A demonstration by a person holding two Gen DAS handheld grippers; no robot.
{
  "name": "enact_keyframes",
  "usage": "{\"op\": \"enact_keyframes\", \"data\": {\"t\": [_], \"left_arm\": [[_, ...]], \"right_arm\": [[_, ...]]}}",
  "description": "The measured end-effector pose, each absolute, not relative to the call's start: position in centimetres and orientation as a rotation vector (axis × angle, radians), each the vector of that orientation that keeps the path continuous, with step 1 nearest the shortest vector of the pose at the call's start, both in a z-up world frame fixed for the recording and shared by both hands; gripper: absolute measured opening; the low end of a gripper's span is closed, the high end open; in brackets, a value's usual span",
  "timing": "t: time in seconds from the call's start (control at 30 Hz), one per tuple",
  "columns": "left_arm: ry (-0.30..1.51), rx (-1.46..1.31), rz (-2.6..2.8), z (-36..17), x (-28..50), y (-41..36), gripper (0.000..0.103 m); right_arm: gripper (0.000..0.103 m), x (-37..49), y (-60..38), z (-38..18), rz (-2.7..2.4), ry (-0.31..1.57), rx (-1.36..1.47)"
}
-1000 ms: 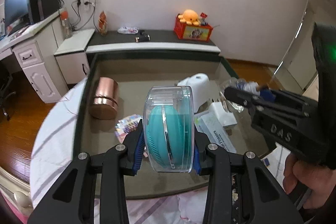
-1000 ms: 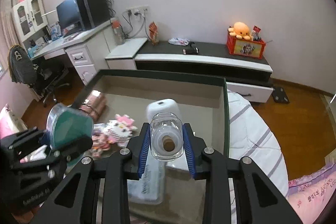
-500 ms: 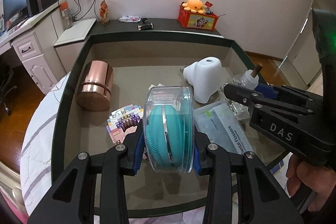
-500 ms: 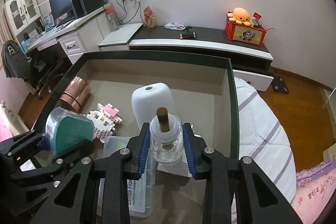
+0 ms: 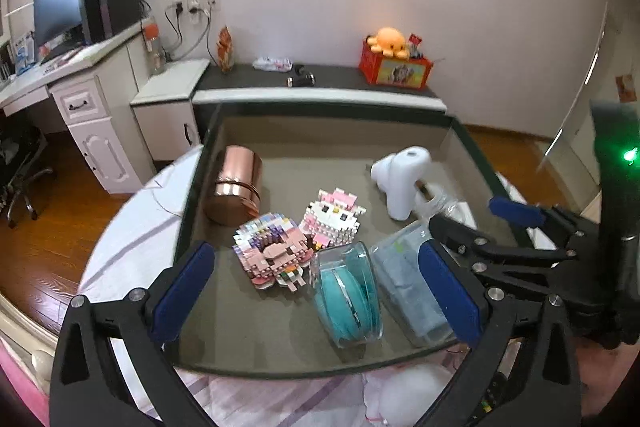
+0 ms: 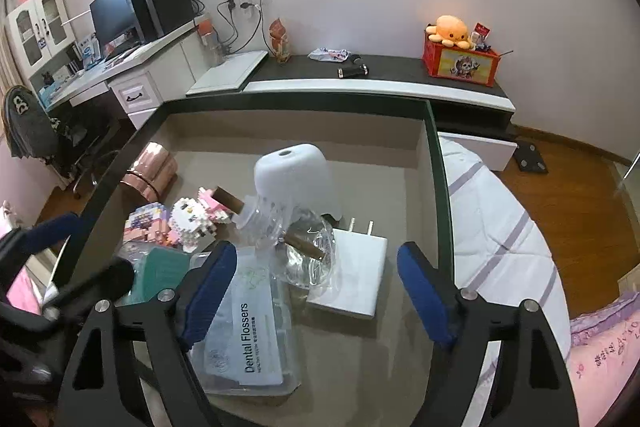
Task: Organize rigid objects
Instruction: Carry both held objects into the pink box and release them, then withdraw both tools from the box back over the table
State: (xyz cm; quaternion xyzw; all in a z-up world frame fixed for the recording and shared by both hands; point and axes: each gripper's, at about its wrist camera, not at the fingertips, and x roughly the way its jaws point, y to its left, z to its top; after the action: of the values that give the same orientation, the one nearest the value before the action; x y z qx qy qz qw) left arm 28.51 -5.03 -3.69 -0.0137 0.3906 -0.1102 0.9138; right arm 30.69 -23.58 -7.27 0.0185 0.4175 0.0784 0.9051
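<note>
A clear round case with a teal pad inside (image 5: 347,295) stands on edge on the glass table (image 5: 280,343), between the wide-open fingers of my left gripper (image 5: 316,295); it also shows in the right wrist view (image 6: 162,273). A clear glass bottle with a brown cork (image 6: 288,231) lies on its side on the table, just beyond my open, empty right gripper (image 6: 312,291). The right gripper also shows in the left wrist view (image 5: 476,223).
On the table are a copper tin (image 5: 236,187), two block-built figures (image 5: 276,251) (image 5: 332,217), a white humidifier-like device (image 6: 296,175), a white charger (image 6: 352,275) and a dental flossers box (image 6: 248,331). The table's near edge borders pink bedding (image 6: 600,351).
Both grippers opened and drew back. The teal-pad case left the left jaws and stands on the table. The corked bottle left the right jaws and lies on its side.
</note>
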Motion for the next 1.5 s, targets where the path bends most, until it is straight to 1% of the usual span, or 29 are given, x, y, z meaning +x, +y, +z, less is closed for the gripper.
{"op": "enact_keyframes", "data": {"t": [0.2,0.27,0.57,0.9,1.1,1.27,1.5], "left_arm": [[0.736,-0.093,-0.216,-1.5,25.4,-3.2,0.103],[0.700,-0.100,-0.192,-0.5,23.9,-2.4,0.103],[0.627,-0.102,-0.134,2.2,17.4,0.3,0.103],[0.605,-0.096,-0.071,2.5,10.3,1.1,0.103],[0.605,-0.050,-0.049,1.6,6.8,0.0,0.103],[0.612,-0.084,-0.081,0.9,4.5,-0.6,0.103],[0.630,-0.069,-0.115,-0.5,2.7,-1.8,0.103]], "right_arm": [[0.089,28.4,-23.5,-5.4,0.171,0.805,0.086],[0.103,27.2,-23.4,-4.4,0.177,0.781,0.093],[0.103,19.7,-23.8,-1.0,0.174,0.700,0.099],[0.103,10.5,-24.5,0.8,0.164,0.629,0.104],[0.103,5.9,-24.4,0.4,0.157,0.618,0.084],[0.103,2.8,-24.4,-0.9,0.146,0.626,0.072],[0.103,1.9,-24.6,-3.3,0.153,0.687,0.082]]}}
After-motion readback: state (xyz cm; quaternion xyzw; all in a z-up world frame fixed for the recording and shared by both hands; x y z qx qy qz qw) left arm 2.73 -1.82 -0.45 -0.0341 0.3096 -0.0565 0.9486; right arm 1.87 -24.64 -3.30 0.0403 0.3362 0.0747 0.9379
